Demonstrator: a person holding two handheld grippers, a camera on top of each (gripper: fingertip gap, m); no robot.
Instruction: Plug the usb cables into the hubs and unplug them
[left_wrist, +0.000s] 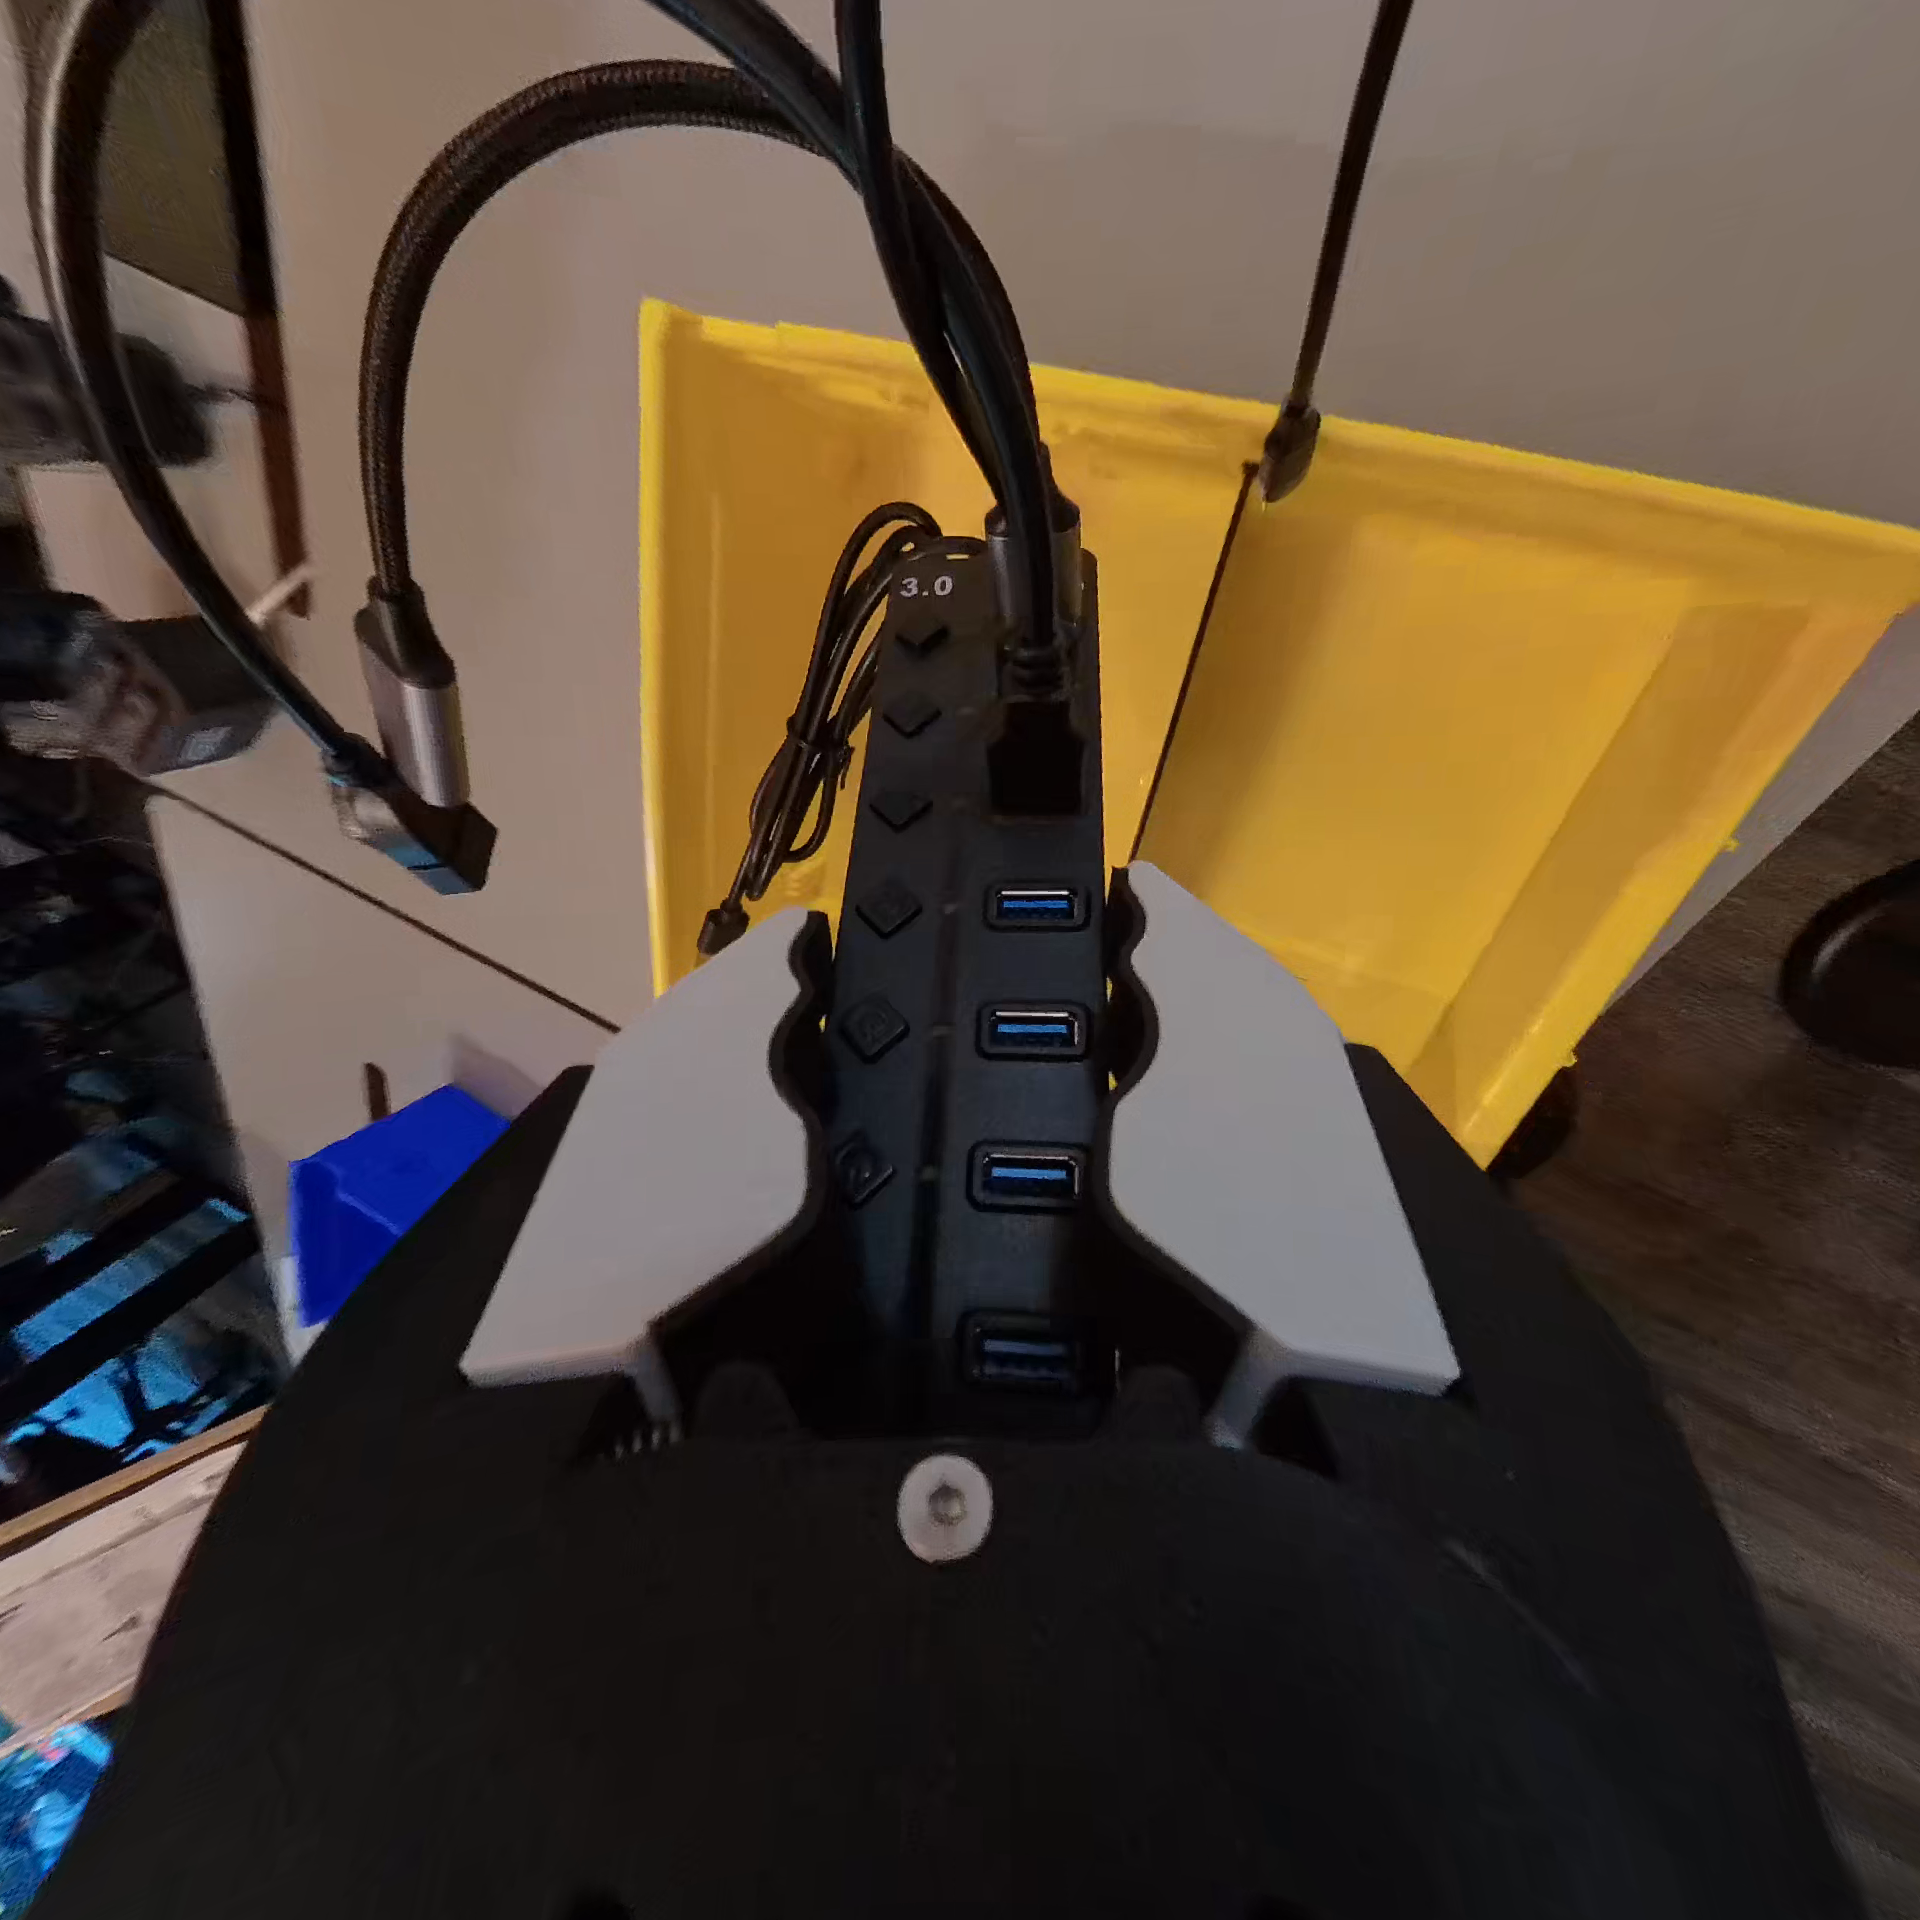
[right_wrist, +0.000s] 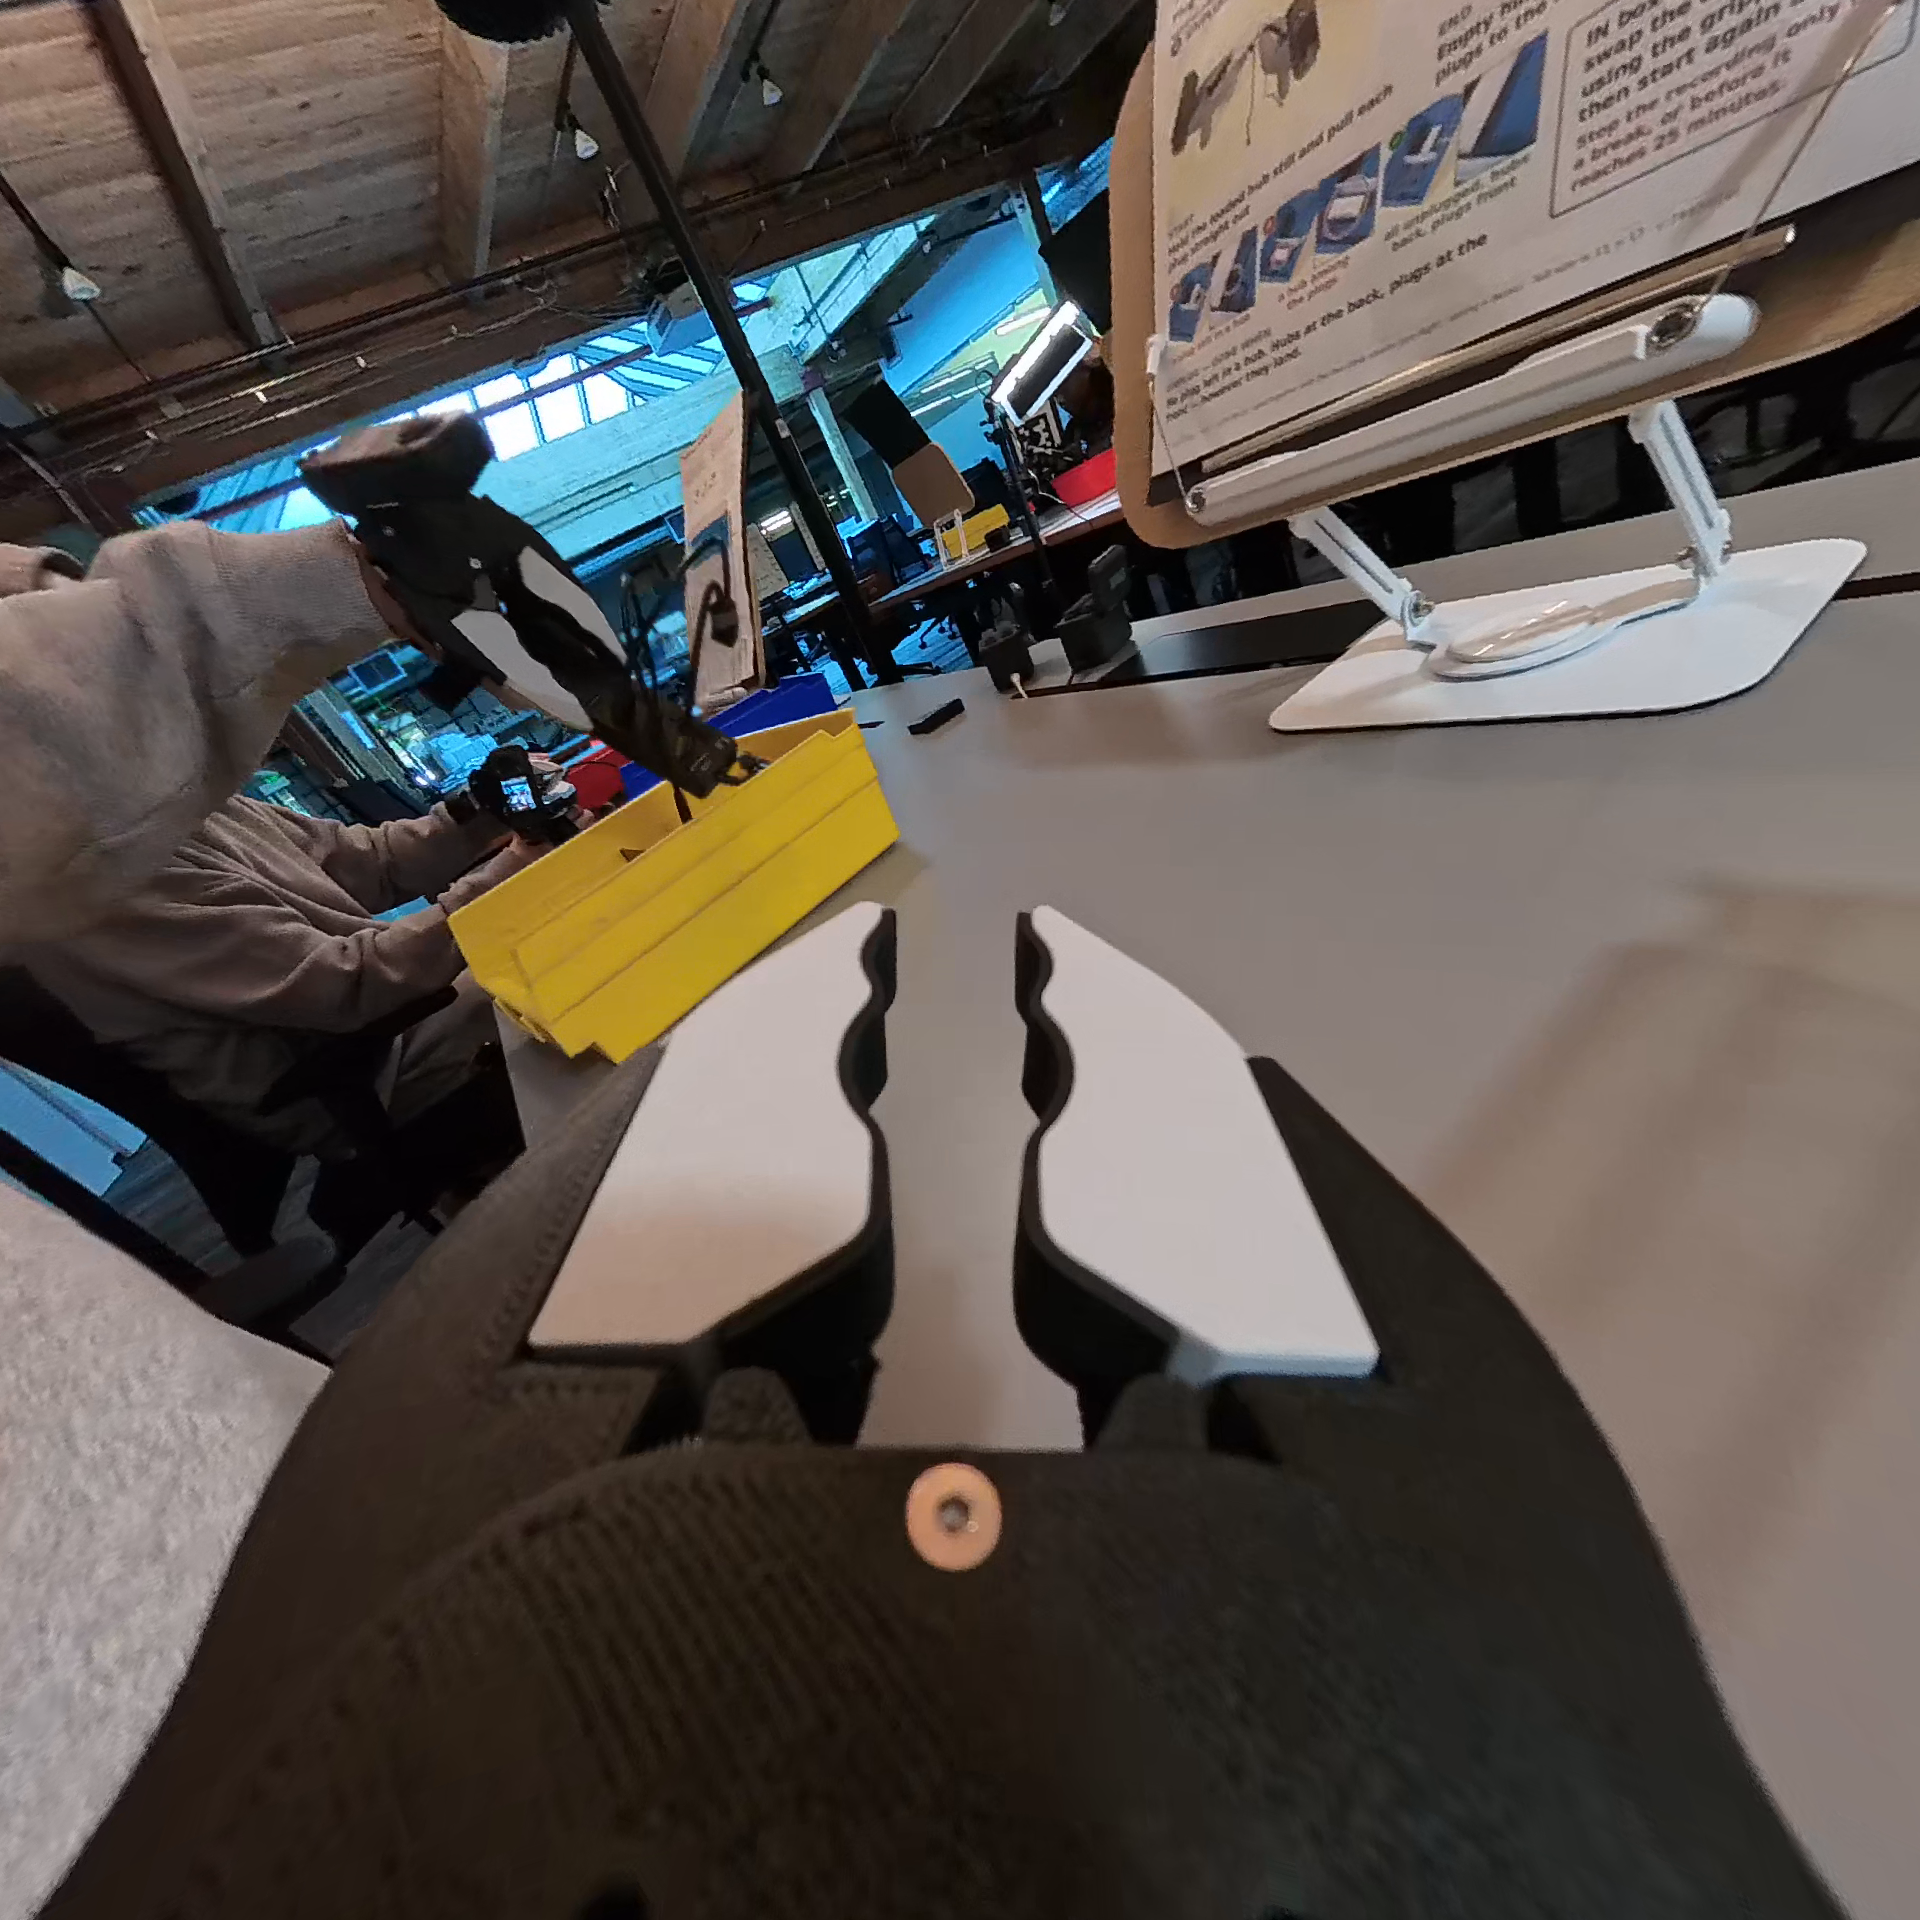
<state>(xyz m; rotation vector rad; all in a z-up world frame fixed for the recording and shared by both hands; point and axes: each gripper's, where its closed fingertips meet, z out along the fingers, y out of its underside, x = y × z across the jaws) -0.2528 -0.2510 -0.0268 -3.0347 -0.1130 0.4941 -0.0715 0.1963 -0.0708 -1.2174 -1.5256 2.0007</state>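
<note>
With the left gripper (left_wrist: 966, 914) clamped on a black USB hub (left_wrist: 966, 1039) bearing several plugged cables (left_wrist: 1023, 644) and four free ports, the right gripper (right_wrist: 954, 925) waits part-open and empty, so unplugging seems unfinished.

Black hub (left_wrist: 966, 997), cables (left_wrist: 1023, 582) plugged

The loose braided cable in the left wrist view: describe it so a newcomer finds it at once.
Start at the yellow bin, then the black USB hub that the left gripper clamps in front of it. Left of the hub, a thick braided cable arches over and hangs free. Unlike the cables seated in the hub's far ports, it ends in a grey metal-sleeved plug in no port.
</note>
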